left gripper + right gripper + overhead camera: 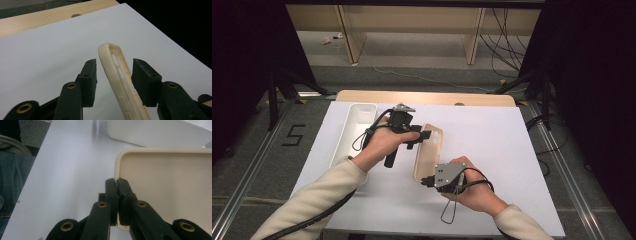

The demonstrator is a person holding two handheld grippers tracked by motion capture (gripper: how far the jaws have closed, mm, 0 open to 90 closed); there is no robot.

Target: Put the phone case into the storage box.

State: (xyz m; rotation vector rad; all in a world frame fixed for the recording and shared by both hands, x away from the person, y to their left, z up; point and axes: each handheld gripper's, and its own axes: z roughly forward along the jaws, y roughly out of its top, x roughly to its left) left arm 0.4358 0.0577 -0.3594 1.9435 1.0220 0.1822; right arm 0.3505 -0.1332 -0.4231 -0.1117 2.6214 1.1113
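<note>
White tabletop [492, 150]: cream soft-plastic phone case [428, 150] lies mid-table. Right gripper [117, 185] pinches its near rim, jaws clamped. Left gripper [113, 75] straddles the far rim, jaws apart, not pressing. Probably light, flexible; grip rims.

bare white board [502, 150] right of the phone case [428, 150] lies open; white tray [354, 131] blocks the left.
</note>
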